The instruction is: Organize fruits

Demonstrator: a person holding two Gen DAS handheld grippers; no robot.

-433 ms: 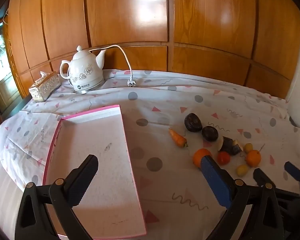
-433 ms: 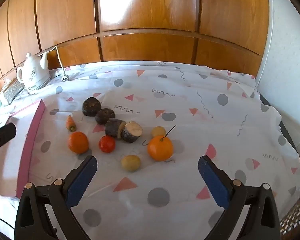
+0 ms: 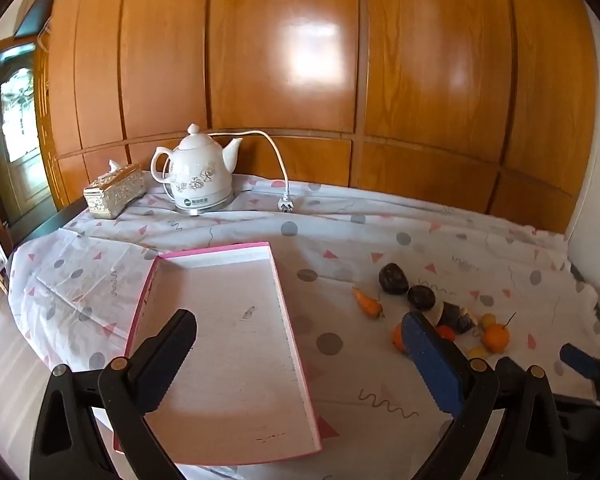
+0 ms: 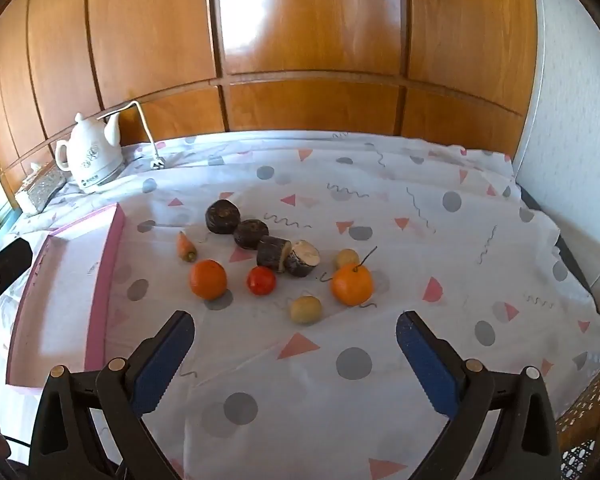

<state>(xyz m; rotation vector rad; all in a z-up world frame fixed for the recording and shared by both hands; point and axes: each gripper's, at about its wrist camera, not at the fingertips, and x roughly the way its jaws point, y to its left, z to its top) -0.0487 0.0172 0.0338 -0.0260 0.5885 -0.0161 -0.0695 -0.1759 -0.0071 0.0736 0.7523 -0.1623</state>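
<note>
A pink-rimmed white tray (image 3: 220, 320) (image 4: 112, 256) lies on the patterned cloth, with nothing in it. Right of it is a loose cluster: a small carrot (image 4: 186, 247) (image 3: 367, 303), two oranges (image 4: 208, 279) (image 4: 352, 283), a red tomato (image 4: 261, 280), two small yellow fruits (image 4: 306, 309) (image 4: 347, 258) and several dark brown chunks (image 4: 222, 218). My left gripper (image 3: 300, 342) is open and empty above the tray's near end. My right gripper (image 4: 294, 340) is open and empty, just short of the cluster.
A white electric kettle (image 3: 198, 176) with its cord and plug (image 3: 286, 204) stands at the back left beside a gold tissue box (image 3: 114, 194). Wood panelling backs the table. A white wall (image 4: 572, 120) closes the right side. The table's front edge is near.
Both grippers have tilted or moved slightly; the fruit cluster sits a little closer and larger in the right wrist view. Nothing was grasped or shifted.
</note>
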